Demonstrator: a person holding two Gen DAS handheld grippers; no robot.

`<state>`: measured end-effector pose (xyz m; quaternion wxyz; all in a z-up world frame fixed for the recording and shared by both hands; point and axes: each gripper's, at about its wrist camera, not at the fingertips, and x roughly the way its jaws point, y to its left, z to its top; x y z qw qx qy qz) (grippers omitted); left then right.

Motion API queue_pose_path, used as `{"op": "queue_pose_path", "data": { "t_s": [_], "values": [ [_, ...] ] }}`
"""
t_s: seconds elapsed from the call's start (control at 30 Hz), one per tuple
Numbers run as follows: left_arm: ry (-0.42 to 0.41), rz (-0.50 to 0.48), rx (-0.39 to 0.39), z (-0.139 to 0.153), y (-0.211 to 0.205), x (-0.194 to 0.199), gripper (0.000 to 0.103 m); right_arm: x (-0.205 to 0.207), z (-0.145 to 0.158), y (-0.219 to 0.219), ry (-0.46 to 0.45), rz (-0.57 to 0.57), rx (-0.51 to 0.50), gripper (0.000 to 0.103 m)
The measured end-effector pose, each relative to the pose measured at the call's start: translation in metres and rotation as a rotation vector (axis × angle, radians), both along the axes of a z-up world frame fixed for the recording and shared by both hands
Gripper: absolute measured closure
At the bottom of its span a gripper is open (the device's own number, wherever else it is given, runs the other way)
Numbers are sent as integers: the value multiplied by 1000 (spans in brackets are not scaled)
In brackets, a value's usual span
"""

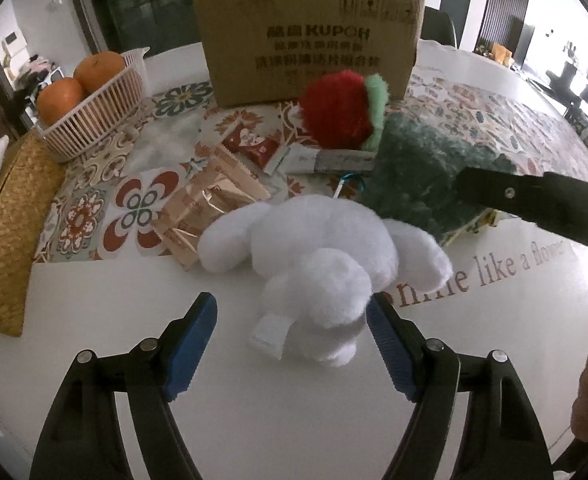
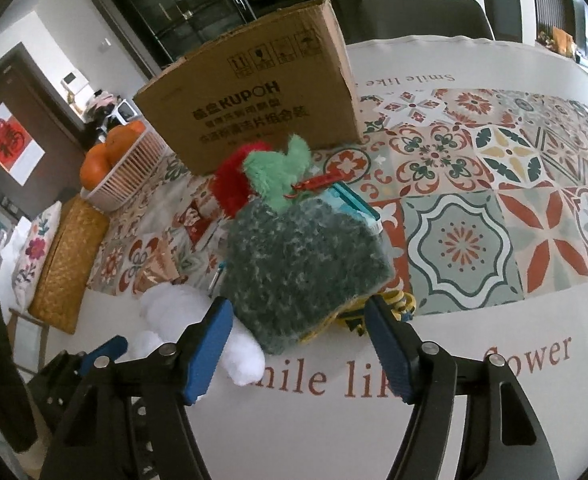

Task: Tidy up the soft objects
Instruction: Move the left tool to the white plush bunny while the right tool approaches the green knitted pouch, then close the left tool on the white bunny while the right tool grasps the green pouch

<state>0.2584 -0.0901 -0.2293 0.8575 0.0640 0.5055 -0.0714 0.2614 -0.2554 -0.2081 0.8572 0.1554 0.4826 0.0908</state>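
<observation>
Left gripper (image 1: 292, 312) has its fingers spread wide over the white table (image 1: 254, 420), with the lower end of the white plush toy (image 1: 318, 256) sitting between the blue pads; can't tell if the right pad touches the fur. The toy's tag (image 1: 269, 334) lies flat on the table, and its face isn't visible. Right gripper (image 2: 298, 316) also has its fingers apart, framing the near edge of the dark green fuzzy toy (image 2: 306, 264); contact unclear. That toy covers most of a yellow and blue thing (image 2: 398, 304) and a teal box (image 2: 358, 204), both too hidden to identify. Behind it, touching, is the red and light green plush (image 2: 262, 178), half blocked, with a red clip (image 2: 318, 182) on it. Snack packets (image 1: 210, 204) lie on the patterned tablecloth (image 2: 494, 200) left of the toys, partly under the white one. Cardboard box (image 1: 310, 40) stands at the back, top cut off. Basket (image 1: 102, 108) with oranges (image 1: 60, 98) sits back left, woven mat (image 1: 10, 220) at the edge.
</observation>
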Motion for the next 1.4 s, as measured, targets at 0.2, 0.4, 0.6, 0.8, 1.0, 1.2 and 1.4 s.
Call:
{"op": "queue_pose_path", "data": {
  "t_s": [0.2, 0.4, 0.6, 0.8, 1.0, 1.2, 1.4],
  "values": [
    [20, -4, -10, -13, 1, 6, 26, 3, 1, 6, -8, 11, -21, 51],
    [63, -3, -69, -25, 2, 17, 41, 12, -3, 10, -16, 17, -33, 51],
    [43, 3, -99, -16, 2, 16, 50, 23, -8, 11, 1, 40, -5, 83],
    [-19, 18, -117, 13, 5, 6, 51, 15, 9, 17, -37, 96, -1, 91],
    [-91, 43, -134, 41, 13, 5, 51, 12, 21, 15, -56, 94, 17, 93],
    [-151, 47, -140, 61, 17, 1, 51, 9, 31, 19, -84, 109, 10, 95],
    [-150, 54, -141, 59, 21, -2, 51, 10, 34, 25, -89, 124, -5, 95]
  ]
}}
